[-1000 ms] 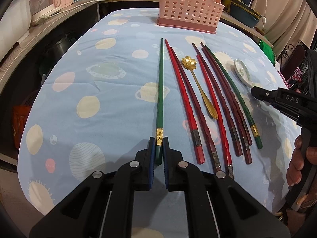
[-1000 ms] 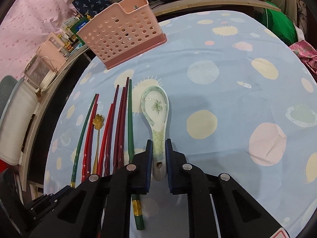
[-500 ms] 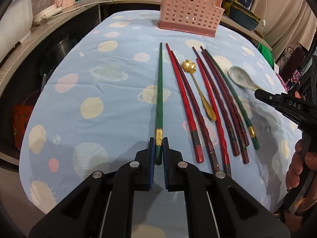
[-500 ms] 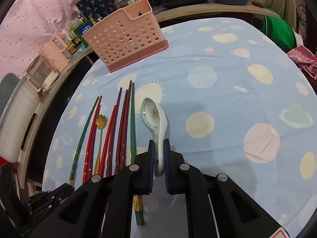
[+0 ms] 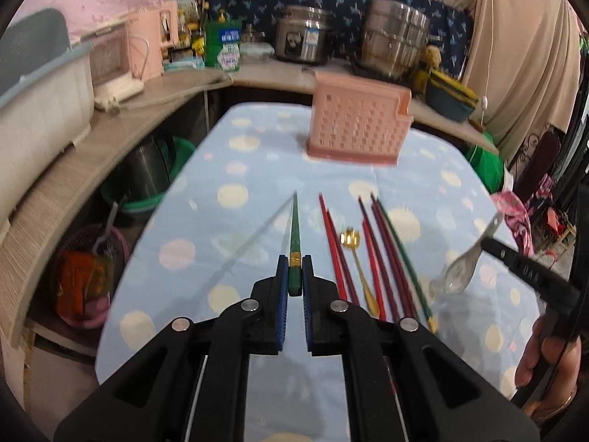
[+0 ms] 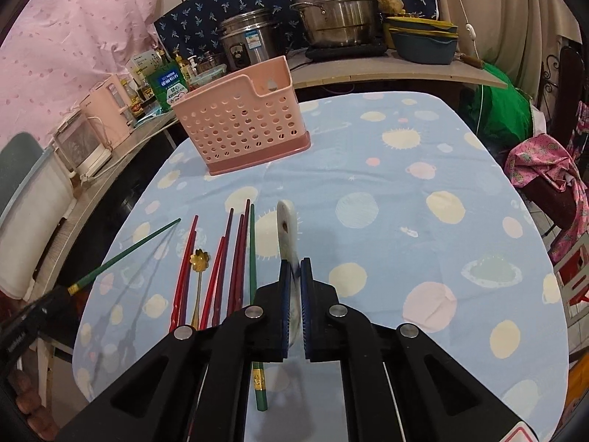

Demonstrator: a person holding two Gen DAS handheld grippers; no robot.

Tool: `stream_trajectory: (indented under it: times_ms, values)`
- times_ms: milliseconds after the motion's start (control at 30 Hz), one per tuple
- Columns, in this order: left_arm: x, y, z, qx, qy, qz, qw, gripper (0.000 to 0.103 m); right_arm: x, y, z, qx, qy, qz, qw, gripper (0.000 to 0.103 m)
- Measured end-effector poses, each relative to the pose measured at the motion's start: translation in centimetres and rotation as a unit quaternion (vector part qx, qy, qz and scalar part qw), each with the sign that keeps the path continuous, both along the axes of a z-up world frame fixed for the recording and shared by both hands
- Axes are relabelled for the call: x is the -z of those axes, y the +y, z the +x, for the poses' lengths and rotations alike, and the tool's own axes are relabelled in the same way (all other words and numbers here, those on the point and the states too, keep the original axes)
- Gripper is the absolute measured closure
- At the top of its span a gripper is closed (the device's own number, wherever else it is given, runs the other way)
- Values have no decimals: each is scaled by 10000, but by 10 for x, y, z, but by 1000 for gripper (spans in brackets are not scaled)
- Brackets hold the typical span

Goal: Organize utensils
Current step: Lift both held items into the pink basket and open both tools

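Left wrist view, L to R: green chopstick (image 5: 294, 254) clamped in L gripper (image 5: 293, 287) at its thick butt end, just behind the gold band, tip pointing to 12 o'clock and clear of the cloth (image 5: 257, 169), its shadow falling toward 10. At 1 o'clock on the cloth lie red chopsticks (image 5: 333, 243), gold spoon (image 5: 355, 258), more dark red sticks and a 2nd green one. At 3 o'clock, R gripper (image 6: 293, 294) carries the ceramic spoon (image 6: 289, 235) in the air. Pink caddy (image 5: 359, 125) stands at 12, well apart from everything, at the far end. Right wrist view: held chopstick at 9 o'clock, row of sticks at 10-11, spoon dead ahead, jaws clenched tight on its handle, bowl end away at 12; caddy at 11. Handling, my read: chopstick is light, stiff, lacquered so prob. slick; butt-end hold leaves a long lever, so tip may swing or droop, and it could twist in the pads. Thicker squared butt still looks the best spot. Spoon is heavier, glazed, slippery, will chip or break if dropped; grip on the handle's flat sides w/ bowl forward looks sound, but weight sits ahead of the pads. Both likely go upright into the caddy, lowered gently.
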State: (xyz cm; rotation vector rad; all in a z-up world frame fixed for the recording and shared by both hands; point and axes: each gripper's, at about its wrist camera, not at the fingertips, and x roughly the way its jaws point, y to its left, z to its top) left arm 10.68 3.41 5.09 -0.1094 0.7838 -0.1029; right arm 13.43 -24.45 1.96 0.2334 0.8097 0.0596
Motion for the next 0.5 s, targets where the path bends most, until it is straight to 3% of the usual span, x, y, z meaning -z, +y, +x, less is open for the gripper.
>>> stream_trajectory:
  times_ms: [267, 500]
  values:
    - [-78, 9, 45, -22, -802, -167, 9966, 96, -35, -5, 26, -69, -353, 90, 9993, 98]
    - [-135, 7, 95, -30, -1270, -129, 9918, 96, -80, -10, 82, -164, -707, 286, 9969, 98]
